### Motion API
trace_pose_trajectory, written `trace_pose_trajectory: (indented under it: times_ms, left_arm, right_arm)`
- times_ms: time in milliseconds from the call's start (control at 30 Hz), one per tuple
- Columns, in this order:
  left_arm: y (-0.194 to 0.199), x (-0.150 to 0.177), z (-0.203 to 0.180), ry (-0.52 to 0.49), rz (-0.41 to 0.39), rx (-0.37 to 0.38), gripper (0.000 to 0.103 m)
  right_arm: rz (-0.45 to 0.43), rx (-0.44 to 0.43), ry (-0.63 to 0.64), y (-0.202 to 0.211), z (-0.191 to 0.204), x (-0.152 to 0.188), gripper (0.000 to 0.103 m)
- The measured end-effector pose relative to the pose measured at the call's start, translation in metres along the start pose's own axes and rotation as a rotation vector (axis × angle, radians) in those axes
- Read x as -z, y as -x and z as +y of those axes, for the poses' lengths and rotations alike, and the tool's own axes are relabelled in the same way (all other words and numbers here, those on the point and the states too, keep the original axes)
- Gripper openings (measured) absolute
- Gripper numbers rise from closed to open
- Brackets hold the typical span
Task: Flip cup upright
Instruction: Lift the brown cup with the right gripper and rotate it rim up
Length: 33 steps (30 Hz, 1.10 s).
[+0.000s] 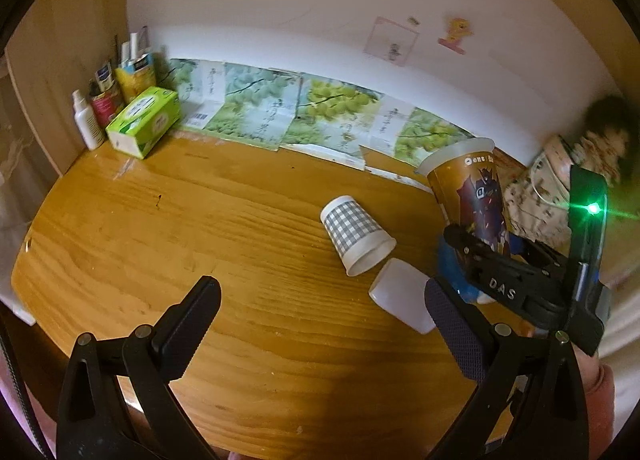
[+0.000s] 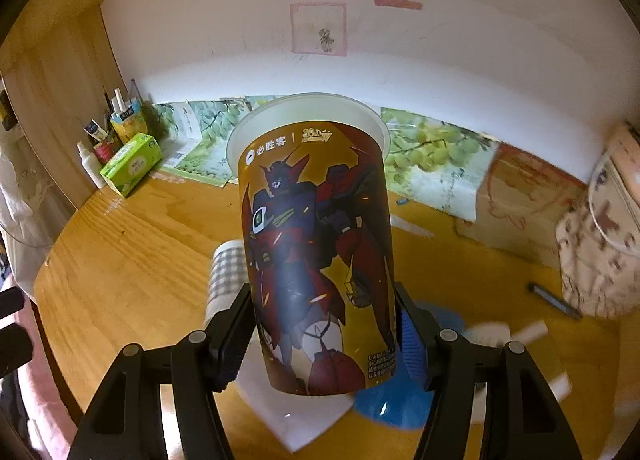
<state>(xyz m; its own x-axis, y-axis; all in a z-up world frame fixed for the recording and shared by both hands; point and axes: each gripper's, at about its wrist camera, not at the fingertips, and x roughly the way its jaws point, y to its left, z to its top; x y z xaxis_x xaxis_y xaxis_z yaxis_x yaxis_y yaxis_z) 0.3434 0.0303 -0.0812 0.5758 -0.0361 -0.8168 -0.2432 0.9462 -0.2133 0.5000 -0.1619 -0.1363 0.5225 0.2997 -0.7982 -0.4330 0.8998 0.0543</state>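
The right tongs [image 2: 320,336] are closed on the lower part of a tall printed cup [image 2: 316,244], one finger pressed against each side, and the cup stands mouth up with its white rim toward the wall, lifted clear of the wooden worktop [image 2: 132,244]. In the left wrist view the same printed cup [image 1: 472,196] shows at the right edge, upright with a slight tilt, gripped near its base by the right tongs [image 1: 484,260], whose body carries a green light. The left tongs [image 1: 320,300] hang spread wide above the worktop [image 1: 200,220] with nothing between the fingers. A small checked paper cup [image 1: 358,234] lies on its side near the middle of the worktop, its open mouth turned toward the camera, and a plain white cup [image 1: 404,296] lies just beside it, close to the left tongs' right finger. In the right wrist view the checked paper cup [image 2: 226,272] is partly hidden behind the printed cup, and a blue object [image 2: 400,400] sits on the worktop below the tongs, blurred. At the far left corner a green tissue box [image 1: 144,120] stands next to a white bottle [image 1: 86,120].
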Motion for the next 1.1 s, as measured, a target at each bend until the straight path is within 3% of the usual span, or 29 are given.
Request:
trace_pose_trajectory:
  times_ms: [333, 500, 800, 1100]
  left_arm:
    - [0.006, 0.015, 0.023, -0.1, 0.058, 0.109, 0.102]
    - [0.0, 0.027, 0.037, -0.13, 0.128, 0.165, 0.102]
    - [-0.032, 0.042, 0.068, -0.044, 0.318, 0.309, 0.102]
    - [-0.057, 0.051, 0.075, -0.071, 0.46, 0.366, 0.102]
  right_arm:
    - [0.012, -0.033, -0.11, 0.039, 0.043, 0.055, 0.065]
    - [0.045, -0.057, -0.159, 0.042, 0.071, 0.087, 0.065]
    - [0.053, -0.101, -0.276, 0.036, 0.114, 0.141, 0.065]
    - [0.067, -0.087, -0.369, 0.028, 0.137, 0.172, 0.065]
